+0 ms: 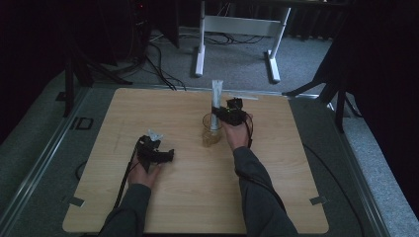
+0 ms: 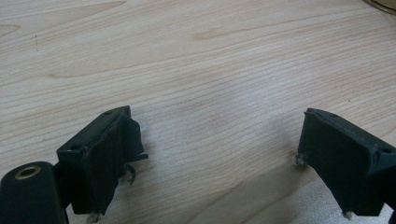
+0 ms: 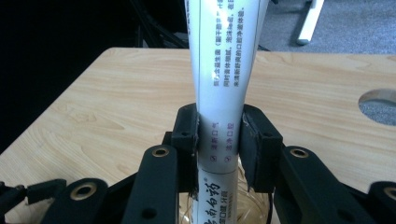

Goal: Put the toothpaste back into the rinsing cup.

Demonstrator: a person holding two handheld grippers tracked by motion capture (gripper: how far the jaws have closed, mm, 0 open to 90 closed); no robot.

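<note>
Your right tool (image 3: pixel 218 140) is clamped on the white tube (image 3: pixel 223 70), squeezing it low on its body. The tube stands upright with its bottom end inside the glass cup (image 1: pixel 212 132) (amber-tinted, looks like a tumbler). In the high view the tube (image 1: pixel 216 101) rises well above the cup's rim, crimped end up, and your right tool (image 1: pixel 228 114) sits just right of the cup at rim height.

Progress call: placement looks mostly done. Tube is in the cup, but you haven't let go, and I can't tell whether the tube's cap end touches the cup's floor. What's left is probably to lower it fully if needed, release the jaws, and back away from the cup without tipping it.

Your left tool (image 1: pixel 157 155) rests on the bench (image 1: pixel 276 197), well left of the cup and nearer you. Its jaws are spread wide with nothing between them, just bare wood; one pad (image 2: pixel 109 163) looks frayed.
</note>
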